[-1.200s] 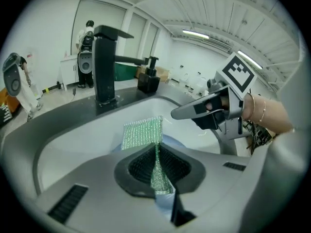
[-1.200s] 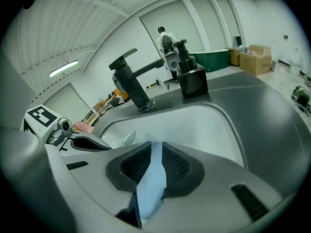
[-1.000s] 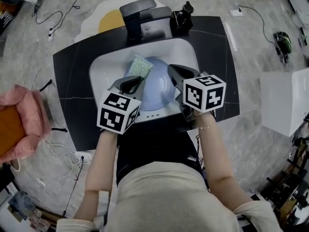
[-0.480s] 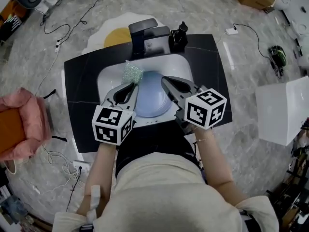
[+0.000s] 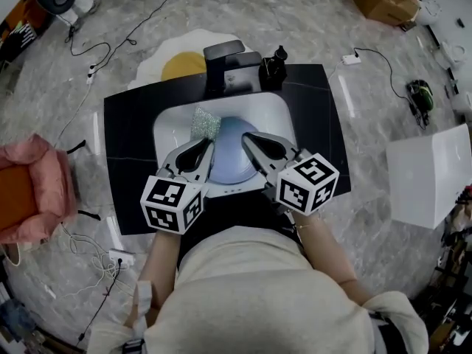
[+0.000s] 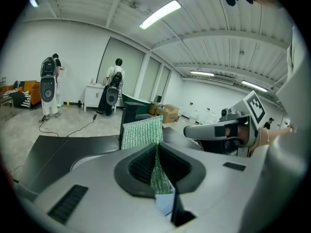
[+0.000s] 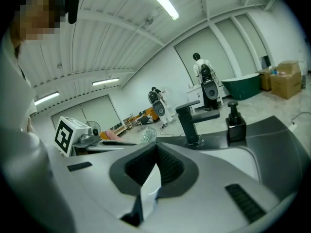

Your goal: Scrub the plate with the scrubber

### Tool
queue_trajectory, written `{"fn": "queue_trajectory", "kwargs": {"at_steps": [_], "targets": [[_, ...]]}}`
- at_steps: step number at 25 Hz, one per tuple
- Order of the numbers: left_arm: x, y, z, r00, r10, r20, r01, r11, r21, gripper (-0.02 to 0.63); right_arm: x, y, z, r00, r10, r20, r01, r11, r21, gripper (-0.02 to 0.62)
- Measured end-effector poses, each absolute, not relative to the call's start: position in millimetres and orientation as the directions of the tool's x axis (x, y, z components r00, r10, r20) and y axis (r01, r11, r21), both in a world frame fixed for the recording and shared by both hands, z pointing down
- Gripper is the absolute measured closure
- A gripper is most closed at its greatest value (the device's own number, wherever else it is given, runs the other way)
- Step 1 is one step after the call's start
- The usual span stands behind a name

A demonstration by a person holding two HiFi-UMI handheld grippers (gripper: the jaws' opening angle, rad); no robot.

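Head view looks down on a white sink [image 5: 165,127] set in a black counter [image 5: 125,161], and the pale blue plate [image 5: 230,152] is inside the basin, seemingly tilted and not lying flat. The right gripper [image 5: 248,139] has its jaws closed on the near right rim of the plate; in the right gripper view only a thin pale edge [image 7: 149,187] sits between the pads. The left gripper [image 5: 201,146] is clamped on the green scrubber [image 5: 206,124], which stands out past the jaw tips, at the upper left rim of the plate; whether it presses on the plate cannot be told. In the left gripper view the scrubber [image 6: 142,132] is pinched by one edge only. From here the main risk is probably the plate: it is held by a narrow piece of rim, so a strong push from the scrubber could turn it in the pads and let it slip down into the basin. The scrubber also may fold or pull out, because it looks thin and soft. Besides the plate nothing else can be seen in the sink, and water cannot be made out. A black faucet [image 5: 225,57] and a soap dispenser [image 5: 274,63] stand on the counter behind the basin.
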State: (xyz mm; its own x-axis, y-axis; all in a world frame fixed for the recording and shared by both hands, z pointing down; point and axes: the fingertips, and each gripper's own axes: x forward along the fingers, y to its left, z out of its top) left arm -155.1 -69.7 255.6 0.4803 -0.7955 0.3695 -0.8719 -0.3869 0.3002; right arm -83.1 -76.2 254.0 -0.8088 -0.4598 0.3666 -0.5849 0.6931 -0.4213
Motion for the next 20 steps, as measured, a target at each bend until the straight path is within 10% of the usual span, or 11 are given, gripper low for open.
{"fn": "queue_trajectory", "kwargs": {"at_steps": [20], "targets": [[-160, -55, 270, 0.487, -0.783, 0.387, -0.859, -0.350, 0.373, 0.565, -92, -68, 269, -0.790, -0.453, 0.412, -0.605, 0.680, -0.413, 0.589]]}}
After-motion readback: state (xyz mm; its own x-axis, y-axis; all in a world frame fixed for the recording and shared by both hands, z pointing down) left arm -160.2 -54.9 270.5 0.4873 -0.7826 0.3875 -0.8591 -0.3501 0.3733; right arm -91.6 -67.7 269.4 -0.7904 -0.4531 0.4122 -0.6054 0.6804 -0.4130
